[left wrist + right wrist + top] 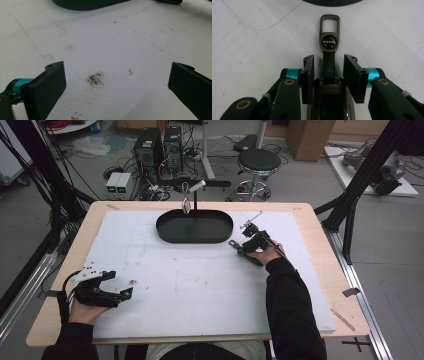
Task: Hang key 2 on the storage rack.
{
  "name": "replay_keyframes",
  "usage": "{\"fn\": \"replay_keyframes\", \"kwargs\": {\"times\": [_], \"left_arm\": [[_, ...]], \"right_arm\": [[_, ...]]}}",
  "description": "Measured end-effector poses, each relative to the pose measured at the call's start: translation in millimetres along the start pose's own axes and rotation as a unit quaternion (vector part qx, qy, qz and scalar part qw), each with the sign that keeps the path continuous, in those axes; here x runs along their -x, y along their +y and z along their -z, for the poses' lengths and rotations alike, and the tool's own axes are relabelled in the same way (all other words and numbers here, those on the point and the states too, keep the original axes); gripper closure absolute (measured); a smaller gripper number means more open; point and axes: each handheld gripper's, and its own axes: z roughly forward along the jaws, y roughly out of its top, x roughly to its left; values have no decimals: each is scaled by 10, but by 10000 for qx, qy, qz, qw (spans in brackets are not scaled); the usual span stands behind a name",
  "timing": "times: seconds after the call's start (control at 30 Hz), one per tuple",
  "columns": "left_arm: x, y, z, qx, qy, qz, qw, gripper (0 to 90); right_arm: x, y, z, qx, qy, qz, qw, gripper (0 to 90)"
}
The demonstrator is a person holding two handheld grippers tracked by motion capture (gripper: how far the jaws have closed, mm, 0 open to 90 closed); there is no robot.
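A dark glossy key fob [329,100] lies on the white foam sheet [200,285]. A short black strap leads from it to a round metal emblem [329,42] and a rectangular clasp ring [330,22]. My right gripper [328,58] straddles the fob, its two pads against the fob's sides with the strap running out between the fingertips. In the high view this right gripper [241,248] rests low on the sheet, just right of the black oval tray [165,226]. My left gripper [125,292] lies near the front left, its jaws wide open over bare foam [116,67].
A thin post [194,200] rises from the tray and carries a hook with a small item hanging from it [186,206]. A tiny object [133,281] sits on the sheet just beyond the left gripper. The tray's edge [332,2] lies beyond the clasp ring.
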Motion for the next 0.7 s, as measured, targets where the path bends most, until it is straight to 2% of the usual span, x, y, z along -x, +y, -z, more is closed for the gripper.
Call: {"fn": "replay_keyframes", "kwargs": {"times": [0.1, 0.13, 0.17, 0.2, 0.27, 0.57, 0.7], "left_arm": [[-6, 0, 2, -7, 2, -13, 10000, 21], [-7, 0, 3, -14, 2, -21, 10000, 20], [-5, 0, 2, -12, -2, -13, 10000, 20], [-4, -1, 1, -14, -10, -10, 10000, 20], [-3, -1, 0, -14, -10, -18, 10000, 20], [-1, -2, -12, -8, -33, -23, 10000, 20], [-6, -1, -7, 2, -43, -40, 10000, 20]], "right_arm": [[-14, 12, -9, 45, -59, 47, 10000, 674], [-38, 28, -7, 36, -62, 103, 9999, 792], [-38, 28, -7, 36, -62, 103, 9999, 792], [-66, 38, -21, 4, -146, 203, 9997, 810], [-74, 41, -20, -12, -179, 204, 9996, 818], [-64, 32, -1, 44, -221, 22, 9997, 844], [-79, 24, 55, 96, -141, -111, 9998, 844]]}}
